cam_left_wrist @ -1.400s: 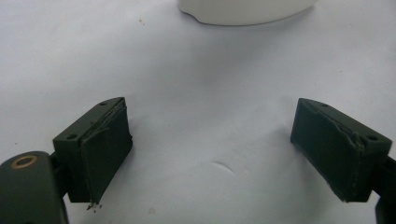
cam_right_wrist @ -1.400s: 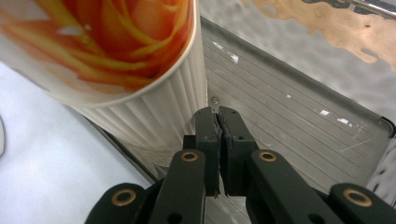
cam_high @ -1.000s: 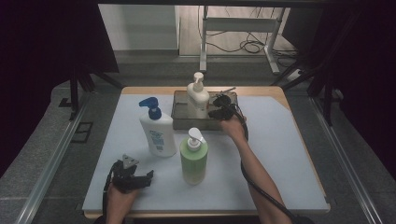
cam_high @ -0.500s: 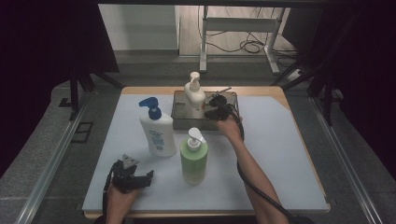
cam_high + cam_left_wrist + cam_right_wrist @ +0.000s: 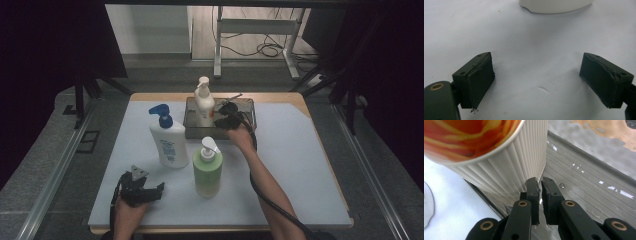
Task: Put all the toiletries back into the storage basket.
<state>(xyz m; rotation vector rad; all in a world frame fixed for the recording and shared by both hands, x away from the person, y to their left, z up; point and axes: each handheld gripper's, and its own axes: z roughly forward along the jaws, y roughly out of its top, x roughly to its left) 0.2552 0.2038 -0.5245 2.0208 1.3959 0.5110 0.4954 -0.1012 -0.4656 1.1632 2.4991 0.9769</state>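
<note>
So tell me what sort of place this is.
Probably a lab or recording workspace, not a home: a white-topped table on a dark bare floor, loose cables beyond it, and pump bottles staged beside a metal tray.

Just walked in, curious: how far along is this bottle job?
Looks done: the ribbed cream pump bottle stands in the grey metal tray. In hand: nothing; the right gripper sits beside it, jaws shut and empty, and the left gripper rests open on the white mat. Probably left: the blue-pump white bottle and green pump bottle, both outside the tray.
</note>
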